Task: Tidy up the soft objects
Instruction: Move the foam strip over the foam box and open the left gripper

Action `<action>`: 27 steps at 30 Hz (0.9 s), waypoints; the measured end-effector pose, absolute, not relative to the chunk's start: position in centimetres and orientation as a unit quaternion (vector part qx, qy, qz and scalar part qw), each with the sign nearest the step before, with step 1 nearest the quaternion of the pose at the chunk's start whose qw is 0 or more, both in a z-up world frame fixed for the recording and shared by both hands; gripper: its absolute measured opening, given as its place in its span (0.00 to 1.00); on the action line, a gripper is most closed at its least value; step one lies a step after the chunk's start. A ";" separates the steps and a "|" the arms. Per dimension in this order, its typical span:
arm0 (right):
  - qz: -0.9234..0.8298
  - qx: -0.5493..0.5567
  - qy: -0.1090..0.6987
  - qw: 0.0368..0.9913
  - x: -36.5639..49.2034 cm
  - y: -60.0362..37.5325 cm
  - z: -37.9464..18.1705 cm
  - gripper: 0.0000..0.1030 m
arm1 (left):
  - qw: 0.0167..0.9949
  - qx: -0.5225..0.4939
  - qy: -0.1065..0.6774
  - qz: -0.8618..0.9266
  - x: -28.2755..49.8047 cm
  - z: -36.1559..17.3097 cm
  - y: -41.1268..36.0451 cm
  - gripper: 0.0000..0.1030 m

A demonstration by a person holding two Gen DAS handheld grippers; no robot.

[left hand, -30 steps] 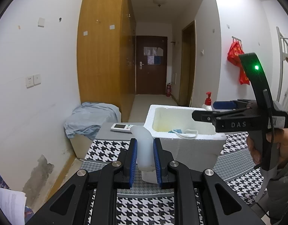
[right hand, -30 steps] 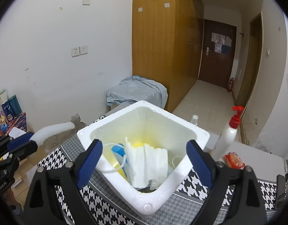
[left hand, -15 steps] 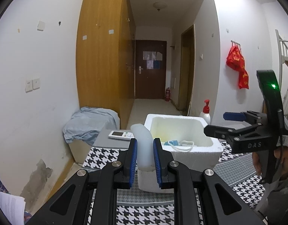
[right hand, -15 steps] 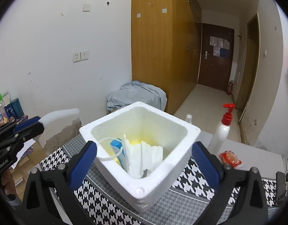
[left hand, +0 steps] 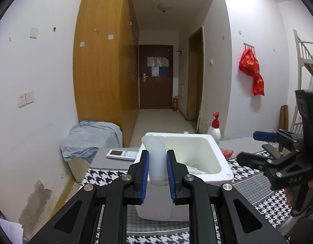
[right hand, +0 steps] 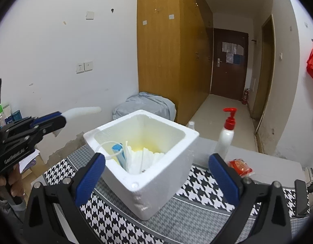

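Note:
My left gripper point(left hand: 157, 157) is shut on a bent white soft foam piece point(left hand: 155, 145), held a little before the near left corner of a white foam box point(left hand: 215, 148). From the right wrist view the left gripper point(right hand: 49, 122) is at the far left, with the foam piece point(right hand: 83, 110) sticking out toward the box point(right hand: 162, 120). Folded white cloths point(right hand: 142, 158), a blue pack point(right hand: 117, 152) and a thin white loop lie in the box. My right gripper point(right hand: 156, 158) stands open and empty above the box's near corner; it also shows as the right gripper point(left hand: 253, 147) in the left wrist view.
The box stands on a black-and-white houndstooth cloth point(right hand: 197, 189). A white pump bottle with a red top point(right hand: 226, 134) and a red packet point(right hand: 239, 166) are to its right. A white remote point(left hand: 122, 154) lies left of it. A blue sheet covers a low box point(left hand: 91, 138) by the wall.
Both grippers have drawn back from the foam box, which now looks smaller and farther. The right gripper slid to the right edge of the left wrist view. The left grip is unchanged.

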State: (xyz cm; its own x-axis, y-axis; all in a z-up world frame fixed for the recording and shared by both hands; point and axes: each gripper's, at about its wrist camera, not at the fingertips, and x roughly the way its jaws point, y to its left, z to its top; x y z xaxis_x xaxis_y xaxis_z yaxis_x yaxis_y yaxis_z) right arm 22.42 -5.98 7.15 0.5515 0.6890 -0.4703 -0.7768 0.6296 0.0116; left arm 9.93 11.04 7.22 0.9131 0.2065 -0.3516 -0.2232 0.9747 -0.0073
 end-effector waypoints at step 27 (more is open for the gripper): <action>0.364 -0.082 0.238 0.897 23.4 -12.3 5.3 0.99 | 0.976 -0.016 0.211 0.049 16.6 7.0 8.7 0.18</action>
